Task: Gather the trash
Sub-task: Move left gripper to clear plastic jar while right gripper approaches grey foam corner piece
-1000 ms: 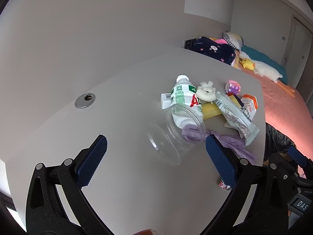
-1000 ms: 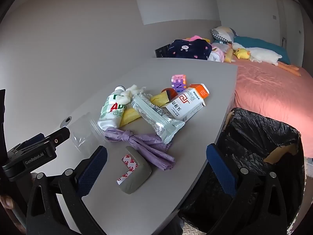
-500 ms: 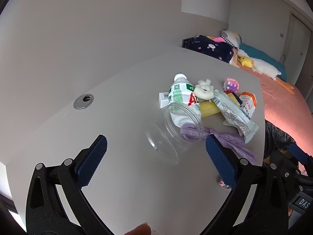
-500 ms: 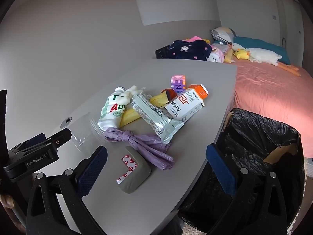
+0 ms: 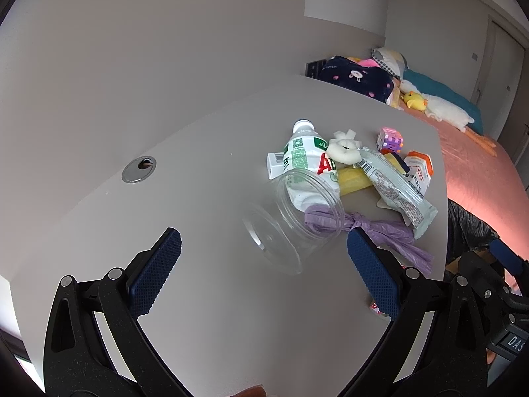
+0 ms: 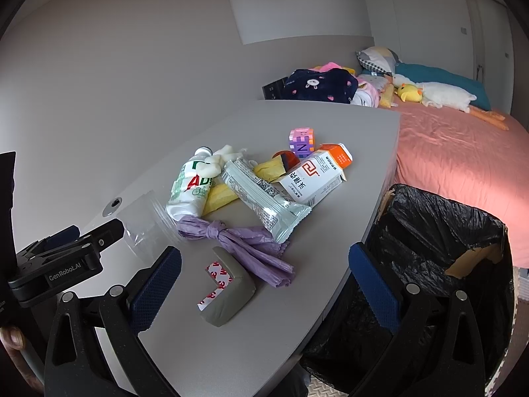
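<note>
Trash lies in a pile on the grey table (image 5: 198, 297). A clear plastic jar (image 5: 291, 218) lies on its side, nearest my left gripper (image 5: 261, 274), which is open and empty just short of it. Behind it are a crushed white bottle (image 5: 304, 158), a knotted purple bag (image 6: 238, 244), a silver wrapper (image 6: 264, 201), a white-orange carton (image 6: 314, 175) and a grey corner guard (image 6: 228, 291). My right gripper (image 6: 264, 281) is open and empty over the table's near edge, by the corner guard. A bin lined with a black bag (image 6: 439, 251) stands at the table's right.
A purple toy cube (image 6: 301, 140) and yellow wrappers (image 6: 269, 168) sit in the pile. A cable hole (image 5: 139, 169) is in the table at left. A bed with a pink cover (image 6: 456, 152), plush toys and clothes lies beyond. A wall runs along the left.
The left gripper has drifted slightly, so the pile sits a bit higher and left in its view. The right view is almost unchanged. Both grippers stay open.
</note>
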